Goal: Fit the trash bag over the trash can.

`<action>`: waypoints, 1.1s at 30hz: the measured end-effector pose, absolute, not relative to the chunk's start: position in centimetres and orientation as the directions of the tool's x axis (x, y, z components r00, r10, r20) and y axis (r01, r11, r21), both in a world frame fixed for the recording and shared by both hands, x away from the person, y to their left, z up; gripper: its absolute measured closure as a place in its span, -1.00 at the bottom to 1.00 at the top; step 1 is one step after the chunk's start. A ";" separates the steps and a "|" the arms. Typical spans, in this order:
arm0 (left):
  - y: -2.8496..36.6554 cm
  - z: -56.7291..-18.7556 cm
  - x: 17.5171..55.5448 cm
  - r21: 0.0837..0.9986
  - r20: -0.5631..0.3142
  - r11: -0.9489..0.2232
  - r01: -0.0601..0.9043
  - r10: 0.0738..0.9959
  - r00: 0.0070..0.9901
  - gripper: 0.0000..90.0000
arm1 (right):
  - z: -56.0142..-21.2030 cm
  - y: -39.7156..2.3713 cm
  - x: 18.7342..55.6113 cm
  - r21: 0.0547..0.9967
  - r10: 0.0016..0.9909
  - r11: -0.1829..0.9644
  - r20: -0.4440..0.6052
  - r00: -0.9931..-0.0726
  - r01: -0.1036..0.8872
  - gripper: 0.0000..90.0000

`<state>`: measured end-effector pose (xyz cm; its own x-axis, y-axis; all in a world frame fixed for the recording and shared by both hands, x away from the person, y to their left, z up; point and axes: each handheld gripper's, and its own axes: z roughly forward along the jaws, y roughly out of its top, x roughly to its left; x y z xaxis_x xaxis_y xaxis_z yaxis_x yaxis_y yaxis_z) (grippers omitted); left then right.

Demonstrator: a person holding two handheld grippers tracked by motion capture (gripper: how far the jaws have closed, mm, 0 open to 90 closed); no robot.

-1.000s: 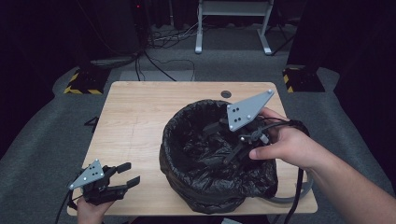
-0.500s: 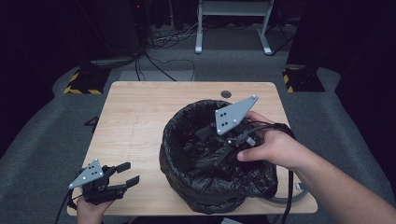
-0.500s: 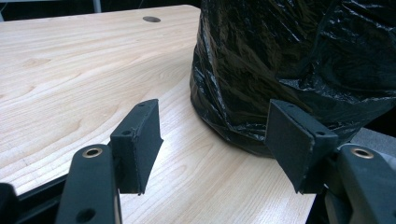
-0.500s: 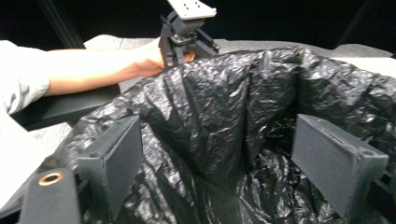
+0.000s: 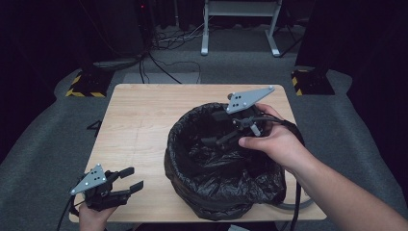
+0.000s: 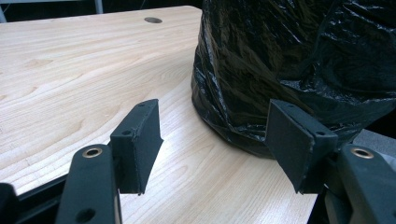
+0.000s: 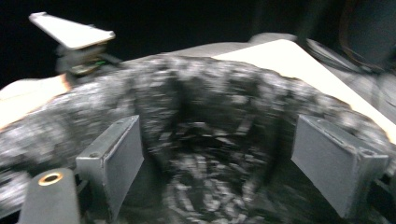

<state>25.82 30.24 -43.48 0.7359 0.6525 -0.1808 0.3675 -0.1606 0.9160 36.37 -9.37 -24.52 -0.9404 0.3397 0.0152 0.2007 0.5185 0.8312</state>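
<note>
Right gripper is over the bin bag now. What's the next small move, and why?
Probably lower the right gripper onto the near fold of the black bag and close. Its jaws stand open over the bag's mouth with nothing between them, and the left gripper sits open on the table.

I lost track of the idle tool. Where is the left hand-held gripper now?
In the high view, the left hand-held gripper sits at the table's near left corner, jaws open, left of the black bag-lined bin.

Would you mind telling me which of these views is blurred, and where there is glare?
Right gripper view: motion blur smears the black bag and table. Left gripper view: sharp, with a soft sheen on the wooden table and glints on the bag's plastic. High view: table evenly lit, the surroundings dark.
</note>
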 end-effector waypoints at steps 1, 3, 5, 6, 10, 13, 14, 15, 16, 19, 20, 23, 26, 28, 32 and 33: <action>30.3 -43.5 25.8 0.916 -0.180 -0.161 0.366 0.652 0.737 -0.20 | -24.6 -9.4 36.7 0.831 0.366 0.513 0.017 -0.930 0.217 -0.63; 30.3 -43.5 25.8 0.917 -0.180 -0.160 0.366 0.652 0.737 -0.20 | -24.7 -9.3 37.2 0.830 0.408 0.501 0.024 -0.913 0.245 -0.63; 30.3 -43.5 25.8 0.917 -0.180 -0.160 0.366 0.652 0.736 -0.20 | -25.0 -9.1 37.7 0.826 0.430 0.500 0.026 -0.902 0.262 -0.63; 30.4 -43.4 25.8 0.918 -0.177 -0.162 0.363 0.653 0.736 -0.20 | -25.2 -9.0 38.0 0.822 0.442 0.502 0.025 -0.897 0.270 -0.63; 30.4 -43.5 25.8 0.918 -0.181 -0.157 0.365 0.652 0.736 -0.20 | -26.0 -9.0 38.5 0.813 0.481 0.497 0.030 -0.876 0.302 -0.63; 30.3 -43.5 25.8 0.917 -0.182 -0.158 0.367 0.652 0.736 -0.20 | -26.8 -9.0 38.8 0.810 0.501 0.496 0.027 -0.865 0.313 -0.63; 30.3 -43.5 25.8 0.917 -0.178 -0.162 0.363 0.650 0.739 -0.20 | -27.0 -9.0 38.9 0.810 0.503 0.494 0.031 -0.864 0.316 -0.63; 30.3 -43.5 25.8 0.918 -0.178 -0.161 0.363 0.651 0.738 -0.20 | -27.3 -9.0 39.0 0.808 0.507 0.491 0.040 -0.861 0.326 -0.63; 30.3 -43.4 25.8 0.918 -0.177 -0.161 0.362 0.651 0.738 -0.20 | -27.5 -9.0 39.1 0.805 0.507 0.490 0.050 -0.860 0.335 -0.63; 30.4 -43.5 25.8 0.918 -0.179 -0.157 0.364 0.654 0.735 -0.20 | -28.0 -8.9 38.9 0.805 0.512 0.494 0.037 -0.858 0.329 -0.63; 30.3 -43.5 25.8 0.918 -0.180 -0.158 0.365 0.654 0.735 -0.20 | -28.0 -8.8 38.8 0.803 0.513 0.499 0.031 -0.858 0.327 -0.63; 30.2 -43.5 25.8 0.918 -0.176 -0.162 0.362 0.652 0.737 -0.20 | -28.4 -8.3 38.6 0.777 0.485 0.532 0.047 -0.873 0.337 -0.63; 30.3 -43.5 25.8 0.918 -0.178 -0.159 0.363 0.652 0.737 -0.20 | -29.3 -7.9 38.6 0.733 0.465 0.583 0.053 -0.884 0.350 -0.64; 30.3 -43.5 25.8 0.918 -0.179 -0.159 0.364 0.653 0.736 -0.20 | -29.6 -7.7 38.7 0.715 0.468 0.593 0.068 -0.881 0.370 -0.63; 30.3 -43.5 25.8 0.918 -0.177 -0.160 0.362 0.652 0.737 -0.20 | -30.1 -7.4 39.0 0.677 0.478 0.617 0.081 -0.874 0.400 -0.64; 30.3 -43.5 25.8 0.918 -0.178 -0.160 0.363 0.652 0.737 -0.20 | -30.5 -7.2 39.1 0.661 0.480 0.631 0.080 -0.874 0.407 -0.64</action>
<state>25.81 30.30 -43.47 0.7369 0.6523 -0.1777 0.3628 -0.1598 0.9181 39.08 -7.22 -30.45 -0.8738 0.4797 0.0796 0.4065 0.6308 0.6610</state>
